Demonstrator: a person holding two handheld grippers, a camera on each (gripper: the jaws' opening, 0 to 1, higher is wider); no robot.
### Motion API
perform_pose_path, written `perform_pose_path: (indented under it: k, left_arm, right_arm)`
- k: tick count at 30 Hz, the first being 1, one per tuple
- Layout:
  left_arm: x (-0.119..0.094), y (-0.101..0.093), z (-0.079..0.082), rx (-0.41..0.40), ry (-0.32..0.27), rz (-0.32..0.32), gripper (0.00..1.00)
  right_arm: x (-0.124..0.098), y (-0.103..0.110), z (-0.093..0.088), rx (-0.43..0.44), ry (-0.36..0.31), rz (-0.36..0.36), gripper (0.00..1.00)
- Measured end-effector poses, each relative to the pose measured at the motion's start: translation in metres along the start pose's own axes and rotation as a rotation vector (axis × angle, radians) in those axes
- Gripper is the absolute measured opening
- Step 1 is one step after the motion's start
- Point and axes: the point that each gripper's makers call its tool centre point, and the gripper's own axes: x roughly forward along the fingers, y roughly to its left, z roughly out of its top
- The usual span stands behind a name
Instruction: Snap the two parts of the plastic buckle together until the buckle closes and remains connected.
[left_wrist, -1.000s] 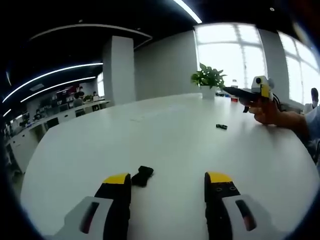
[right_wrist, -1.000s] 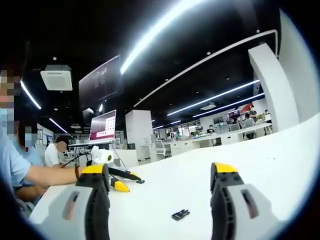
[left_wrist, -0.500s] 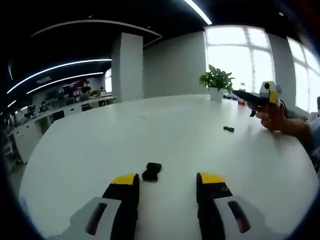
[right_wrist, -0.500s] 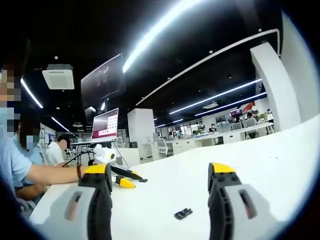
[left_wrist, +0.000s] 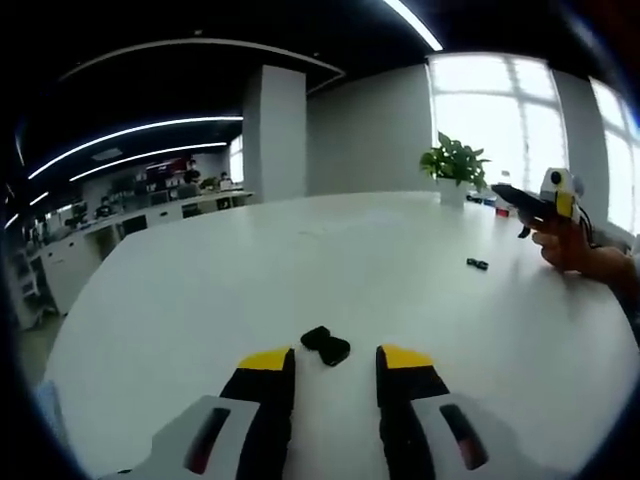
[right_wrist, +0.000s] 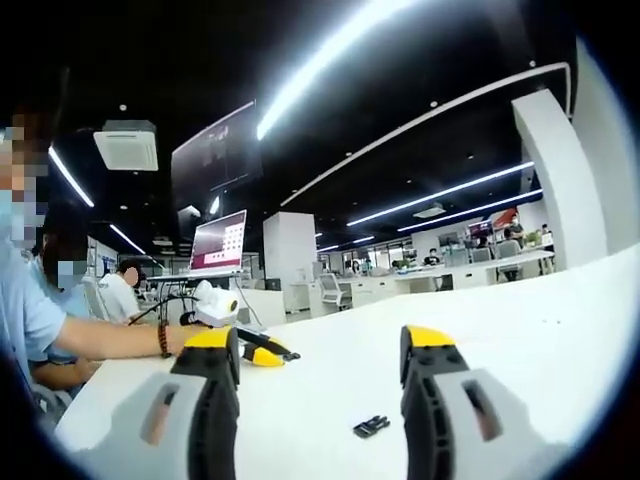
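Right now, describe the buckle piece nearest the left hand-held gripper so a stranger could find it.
Start at the big white table. Just ahead of the left hand-held gripper, between its yellow tips, lies a small chunky black buckle piece. The other black piece lies far off, near the potted plant.

No words, numbers or signs can be read here. A bright screen (right_wrist: 221, 241) hangs far back in the right gripper view, but what is on it is too small and blurry to make out. The little black buckle pieces on the table have no marks that can be seen.
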Motion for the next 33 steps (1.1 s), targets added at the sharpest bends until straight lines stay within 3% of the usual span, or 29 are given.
perform_pose_path:
  k: [22, 33]
  left_arm:
    - [-0.005, 0.024, 0.004, -0.033, 0.005, 0.088, 0.28]
    - [-0.01, 0.025, 0.004, -0.059, -0.016, 0.093, 0.28]
  right_arm:
    - [-0.001, 0.004, 0.0, -0.029, 0.012, 0.002, 0.64]
    - [0.002, 0.007, -0.004, -0.039, 0.03, 0.017, 0.63]
